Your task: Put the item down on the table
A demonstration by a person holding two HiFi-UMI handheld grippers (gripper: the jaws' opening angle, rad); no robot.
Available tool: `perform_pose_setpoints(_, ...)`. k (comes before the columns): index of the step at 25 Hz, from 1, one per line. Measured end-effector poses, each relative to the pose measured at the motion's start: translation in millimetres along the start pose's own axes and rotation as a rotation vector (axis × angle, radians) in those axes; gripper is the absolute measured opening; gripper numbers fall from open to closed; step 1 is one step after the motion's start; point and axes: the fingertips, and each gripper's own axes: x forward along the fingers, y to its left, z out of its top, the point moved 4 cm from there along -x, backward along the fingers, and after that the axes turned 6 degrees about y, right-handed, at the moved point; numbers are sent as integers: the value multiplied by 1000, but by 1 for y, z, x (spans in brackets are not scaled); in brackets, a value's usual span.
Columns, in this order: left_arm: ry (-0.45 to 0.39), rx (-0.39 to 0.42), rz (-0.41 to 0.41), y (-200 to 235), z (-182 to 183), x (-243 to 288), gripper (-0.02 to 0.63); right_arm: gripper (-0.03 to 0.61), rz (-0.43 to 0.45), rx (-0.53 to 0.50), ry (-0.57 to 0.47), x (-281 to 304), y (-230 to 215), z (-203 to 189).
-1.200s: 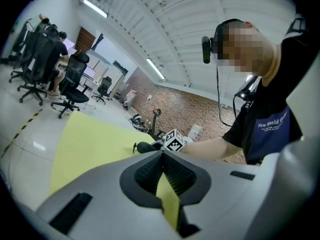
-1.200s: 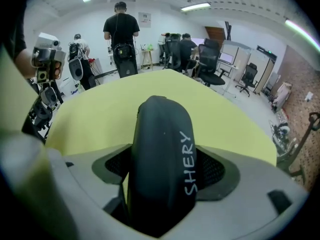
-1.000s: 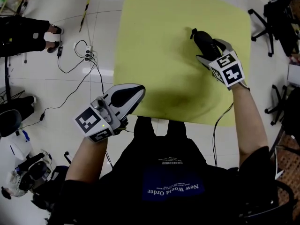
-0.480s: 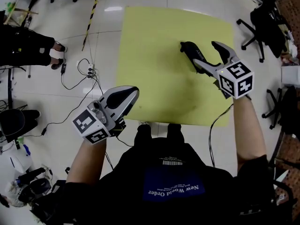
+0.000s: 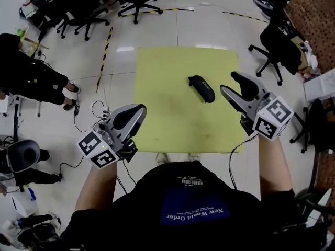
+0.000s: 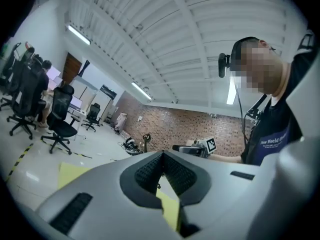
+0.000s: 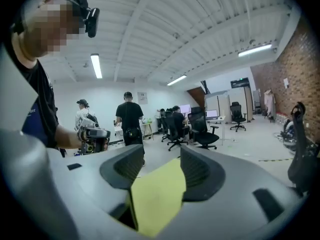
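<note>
The item, a black oblong case (image 5: 201,88), lies flat on the yellow table (image 5: 167,77), right of its middle, with nothing touching it. My right gripper (image 5: 229,82) hovers just right of the case, raised and apart from it; its jaws are closing with nothing between them. In the right gripper view, only the yellow table (image 7: 157,194) shows through the gap of the right gripper (image 7: 160,156). My left gripper (image 5: 140,109) hangs over the table's near left corner, shut and empty, its tips meeting in the left gripper view (image 6: 162,154).
Office chairs stand beyond the table's right (image 5: 272,41) and far left (image 5: 89,9). A seated person (image 5: 31,77) is at the left, with cables and a power strip (image 5: 99,111) on the floor. People stand by desks (image 7: 130,119) in the right gripper view.
The right gripper has let go of the black case and drawn back to the right. The case now lies alone on the table. The head view has pulled back and shows more of the room.
</note>
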Motion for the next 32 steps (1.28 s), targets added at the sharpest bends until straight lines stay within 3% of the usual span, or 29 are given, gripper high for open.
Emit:
perform_pose_setpoints(10,-28,54,8,-32,15,-10,3,-6,-27,13,-130,-60,32,5)
perform_pose_setpoints(18,-38,74,16,-35,20,-13,3,-11,2,140,-182,-66,36,-3)
perform_pose_setpoints(32,-25,71,-1,-40,9,-6,2,-12,-1,131,-171,-59,33,-12)
